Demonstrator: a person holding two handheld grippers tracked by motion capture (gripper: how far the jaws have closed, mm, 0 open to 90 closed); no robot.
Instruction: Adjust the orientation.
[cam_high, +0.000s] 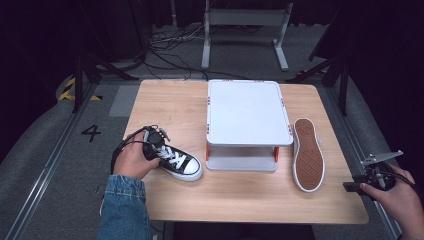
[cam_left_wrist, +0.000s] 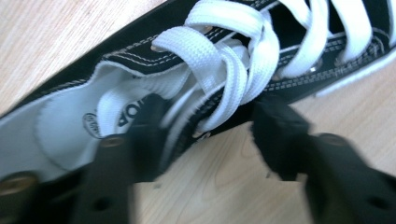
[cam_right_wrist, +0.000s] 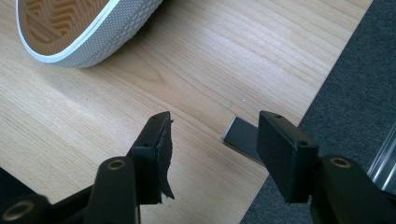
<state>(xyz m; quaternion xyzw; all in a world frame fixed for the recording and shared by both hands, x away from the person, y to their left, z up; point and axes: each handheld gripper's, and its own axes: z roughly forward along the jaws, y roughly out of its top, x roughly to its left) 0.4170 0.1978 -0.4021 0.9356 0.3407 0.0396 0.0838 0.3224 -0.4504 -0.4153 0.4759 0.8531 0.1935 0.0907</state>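
The left gripper (cam_left_wrist: 205, 135) straddles the black shoe's (cam_high: 181, 163) collar, jaws apart, while the right gripper (cam_right_wrist: 212, 140) hangs open over the table's (cam_high: 250, 200) right edge.

Wooden table (cam_high: 170, 102) with upright sneaker (cam_high: 180, 162), white stand (cam_high: 247, 112), overturned sneaker (cam_high: 307, 155).

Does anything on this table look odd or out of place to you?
Yes. The shoe to the right of the white rack lies upside down, tan sole facing up, while its mate stands upright at the left gripper. Also, the black pad on one jaw of the right gripper looks torn, its edge ragged and peeling.
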